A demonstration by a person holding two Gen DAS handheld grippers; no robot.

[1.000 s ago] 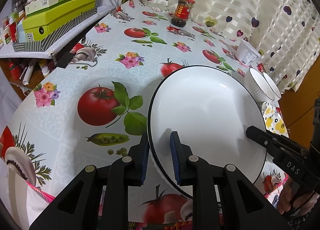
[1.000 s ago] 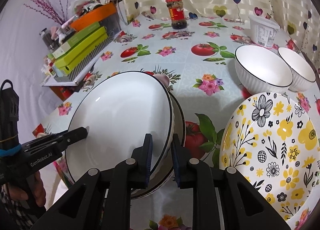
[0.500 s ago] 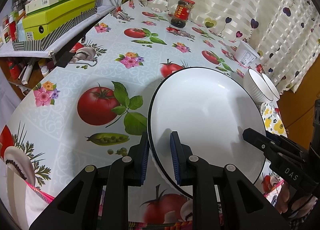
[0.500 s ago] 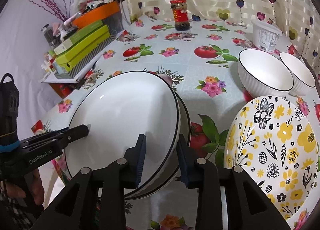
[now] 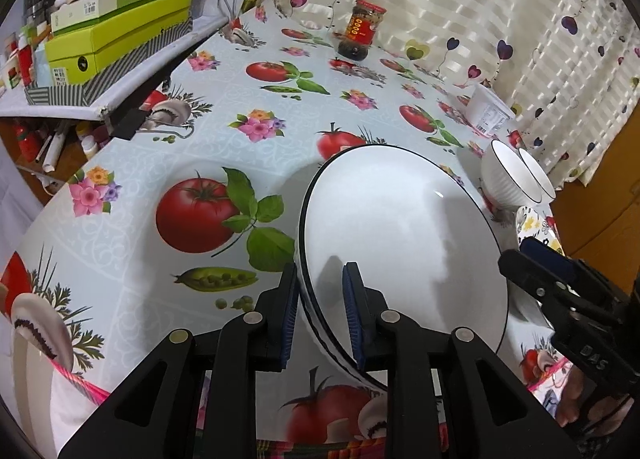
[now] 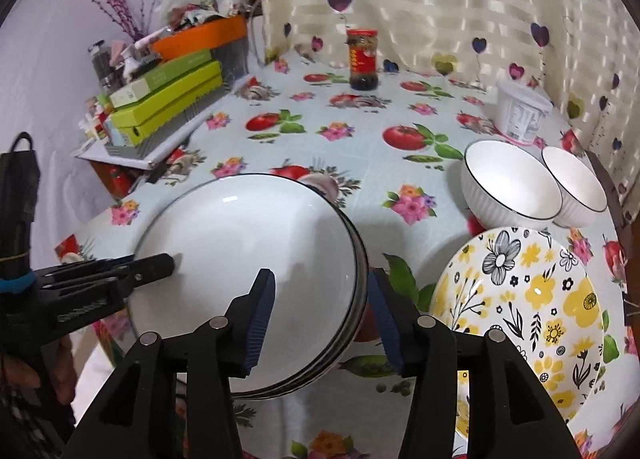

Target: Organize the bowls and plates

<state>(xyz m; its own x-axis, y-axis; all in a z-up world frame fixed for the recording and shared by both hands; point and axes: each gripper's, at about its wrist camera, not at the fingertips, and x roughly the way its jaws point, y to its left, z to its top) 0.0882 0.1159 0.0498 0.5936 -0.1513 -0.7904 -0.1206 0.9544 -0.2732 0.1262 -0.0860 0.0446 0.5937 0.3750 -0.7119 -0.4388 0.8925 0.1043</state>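
Resting on the tablecloth (image 5: 132, 195), the white plate (image 5: 400, 235) is round, glossy and dark-rimmed, and it lies nested on at least one like plate beneath, whose ribbed outer wall shows in the right wrist view. It sits almost level, hollow upward; being round, it has no long axis.

The left gripper (image 5: 320, 311) straddles the plate's near-left rim, its ribbed blue pads on either side; one pad looks to touch the outer wall, the other stands slightly off the inner face, so I cannot tell whether it grips. The right gripper (image 6: 322, 309) has just been opening: its jaws stand released, apart from the rim that lies between them.

Right of the plate lies a flowered plate (image 6: 532, 299), yellow and black on white; beyond that sit two ribbed white bowls (image 6: 512, 183), side by side. Only the right wrist view shows the flowered plate whole. Far behind the plate stands a red-labelled jar (image 5: 362, 35).
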